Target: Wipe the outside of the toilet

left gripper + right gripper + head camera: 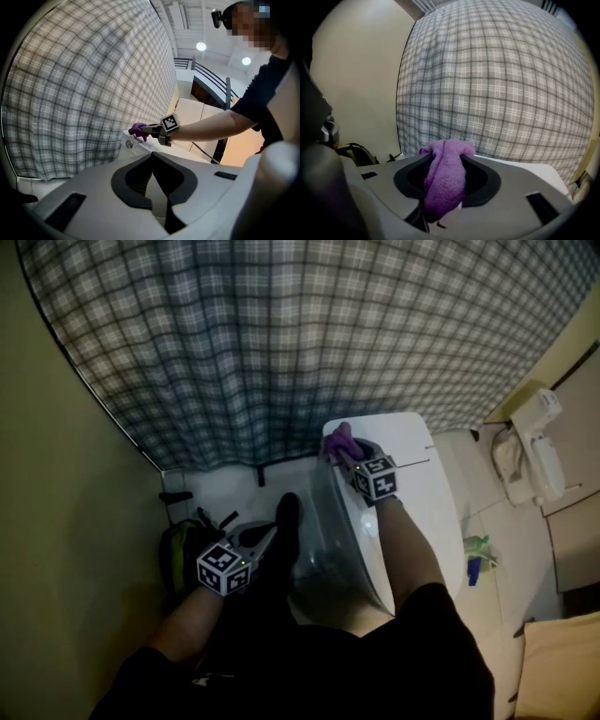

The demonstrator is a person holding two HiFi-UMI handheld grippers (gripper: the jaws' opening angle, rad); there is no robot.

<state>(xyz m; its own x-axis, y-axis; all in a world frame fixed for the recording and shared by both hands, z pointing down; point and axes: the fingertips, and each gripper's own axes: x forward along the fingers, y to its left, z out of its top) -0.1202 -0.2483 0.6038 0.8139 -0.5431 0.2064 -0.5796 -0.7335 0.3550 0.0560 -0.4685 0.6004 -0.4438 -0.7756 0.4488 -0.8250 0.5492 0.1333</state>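
Note:
The white toilet tank (pixel 405 465) stands right of centre in the head view, with the dim bowl (pixel 328 554) below it. My right gripper (pixel 337 450) is shut on a purple cloth (pixel 339 439) and holds it at the tank's far left top corner. In the right gripper view the purple cloth (pixel 445 178) hangs bunched between the jaws. The left gripper view shows that cloth (pixel 138 130) on the tank's edge (pixel 137 146). My left gripper (pixel 270 534) hovers low to the left of the bowl, shut on nothing, jaws pressed together (pixel 152 157).
A plaid curtain (pixel 281 334) hangs right behind the toilet. A green and black bag (pixel 183 554) lies on the floor at the left wall. A green and blue spray bottle (pixel 476 557) stands right of the tank, below a white wall fixture (pixel 539 442).

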